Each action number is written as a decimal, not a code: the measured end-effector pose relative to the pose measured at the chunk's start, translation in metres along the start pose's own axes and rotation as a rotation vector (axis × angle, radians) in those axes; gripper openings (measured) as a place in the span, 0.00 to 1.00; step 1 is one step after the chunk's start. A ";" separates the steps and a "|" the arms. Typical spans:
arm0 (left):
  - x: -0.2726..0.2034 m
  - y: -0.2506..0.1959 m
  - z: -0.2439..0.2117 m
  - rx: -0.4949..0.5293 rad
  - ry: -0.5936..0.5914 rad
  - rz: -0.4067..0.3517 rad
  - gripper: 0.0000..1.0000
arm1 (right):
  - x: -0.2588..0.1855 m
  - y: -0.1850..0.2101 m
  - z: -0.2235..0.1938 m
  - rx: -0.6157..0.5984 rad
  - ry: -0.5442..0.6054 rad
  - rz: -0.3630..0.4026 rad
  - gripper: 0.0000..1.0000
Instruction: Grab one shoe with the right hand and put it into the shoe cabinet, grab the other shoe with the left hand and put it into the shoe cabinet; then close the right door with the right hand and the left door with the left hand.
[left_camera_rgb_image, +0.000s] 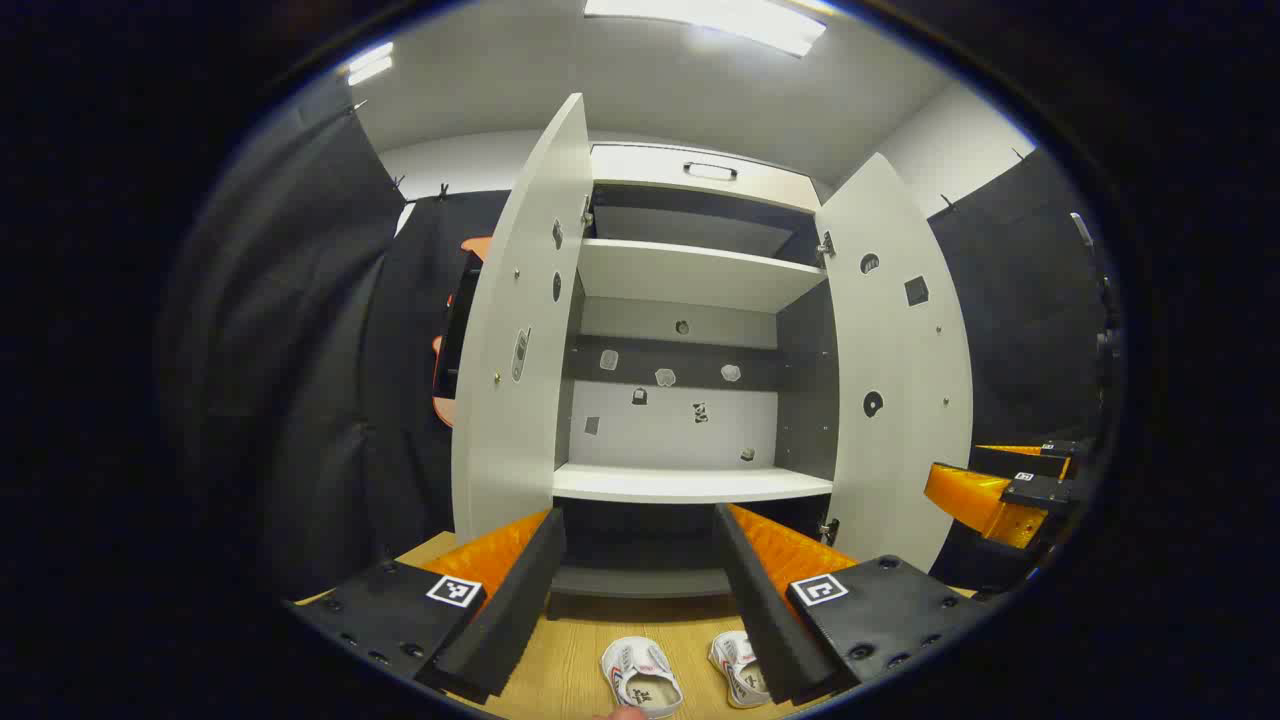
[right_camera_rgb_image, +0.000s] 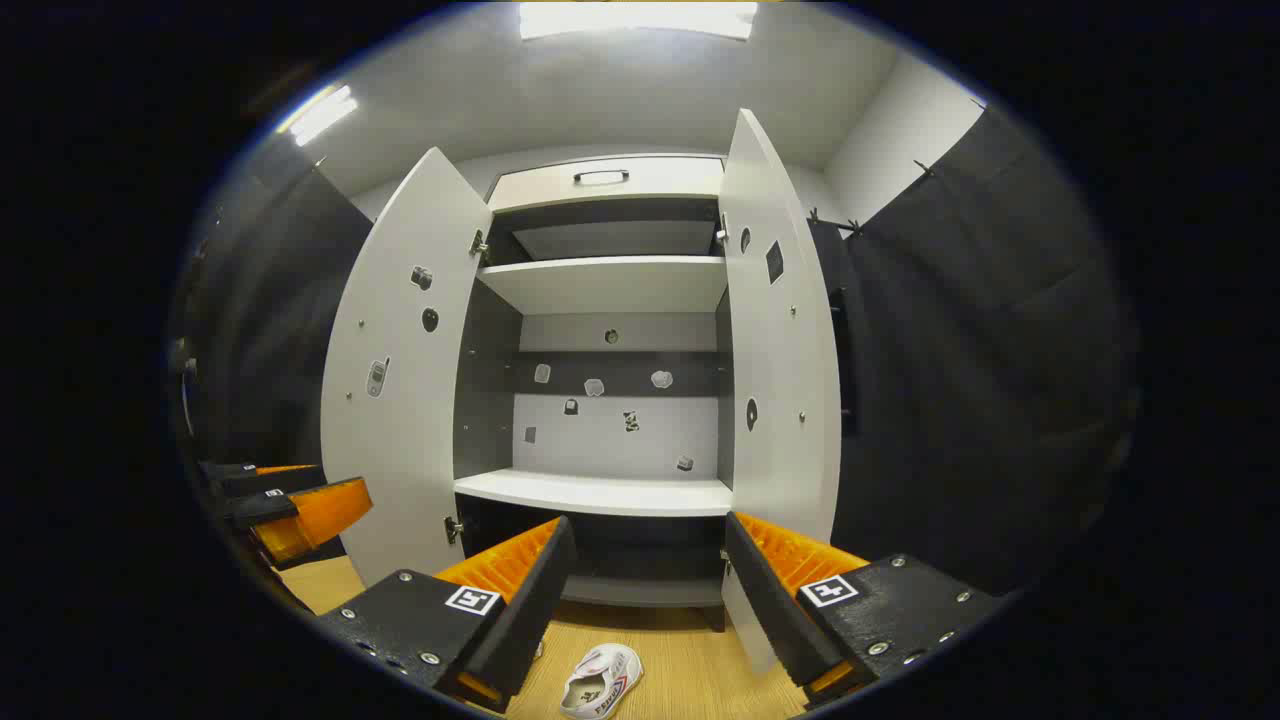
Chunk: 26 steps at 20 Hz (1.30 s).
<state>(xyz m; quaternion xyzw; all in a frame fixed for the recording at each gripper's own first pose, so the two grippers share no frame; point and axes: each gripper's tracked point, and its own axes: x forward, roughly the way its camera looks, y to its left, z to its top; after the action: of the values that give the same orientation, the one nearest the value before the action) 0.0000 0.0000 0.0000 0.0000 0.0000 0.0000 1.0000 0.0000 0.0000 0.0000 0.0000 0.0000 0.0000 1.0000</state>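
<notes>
the right gripper (right_camera_rgb_image: 640, 600) hangs with its fingers spread apart, nothing between them, facing the shoe cabinet (right_camera_rgb_image: 610, 285). both doors stand wide: the left door (right_camera_rgb_image: 400, 400) and the right door (right_camera_rgb_image: 785, 380). the lower shelf (right_camera_rgb_image: 595, 492) is bare. on the wooden floor (right_camera_rgb_image: 690, 670), near the cabinet's front edge, lies one white shoe (right_camera_rgb_image: 600, 682). the left gripper (right_camera_rgb_image: 285, 505) shows at the far left.
</notes>
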 end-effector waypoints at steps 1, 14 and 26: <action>0.000 0.000 0.000 0.000 0.000 -0.001 0.96 | 0.000 0.000 0.000 0.000 -0.002 0.000 0.93; 0.001 0.000 -0.002 0.003 0.008 -0.001 0.96 | 0.000 0.000 -0.002 0.001 0.003 0.000 0.93; 0.001 0.001 -0.001 0.005 0.010 0.001 0.96 | 0.006 0.001 0.006 -0.016 -0.017 0.004 0.93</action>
<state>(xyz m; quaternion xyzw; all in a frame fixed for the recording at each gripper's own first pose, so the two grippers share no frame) 0.0005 0.0006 -0.0015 0.0023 0.0049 0.0006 1.0000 0.0058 0.0013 0.0063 -0.0079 -0.0084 0.0022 0.9999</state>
